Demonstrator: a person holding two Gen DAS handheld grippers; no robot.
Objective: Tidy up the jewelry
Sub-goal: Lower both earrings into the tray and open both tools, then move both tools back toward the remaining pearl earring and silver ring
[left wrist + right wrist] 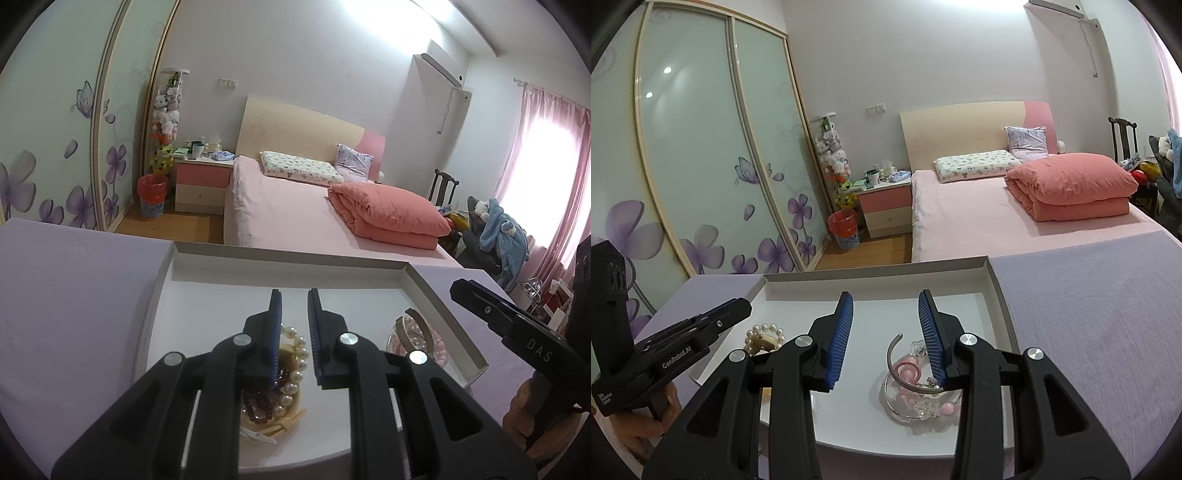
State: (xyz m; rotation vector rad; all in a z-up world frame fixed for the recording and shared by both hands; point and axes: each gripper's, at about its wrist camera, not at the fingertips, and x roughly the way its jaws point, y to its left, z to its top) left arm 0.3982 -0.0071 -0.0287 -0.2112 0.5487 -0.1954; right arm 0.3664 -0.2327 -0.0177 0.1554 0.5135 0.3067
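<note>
Shallow white tray (439,295) lying on a lavender cloth (74,295), seen along both grippers. Toward the tray's left edge, a pearl bracelet (295,365) is resting with dark red beads (258,402) and a cream hair clip (284,424); the left-wrist view is showing all three, the right-wrist view only the pearls and a corner of the clip. The left gripper (294,301) is hovering above this pile, its blue pads a narrow gap apart and gripping nothing. Toward the tray's right edge, a clear bangle (897,410), pink beads (908,369) and a grey open cuff (892,360) are lying together; the right-wrist view is showing them plainly, the left-wrist view only partly. The right gripper (885,301) is hanging over them, jaws apart and empty, its right finger (931,332) overlapping the heap in the picture. Each view is catching the other gripper at its outer margin, with part of a hand (524,410) beneath
</note>
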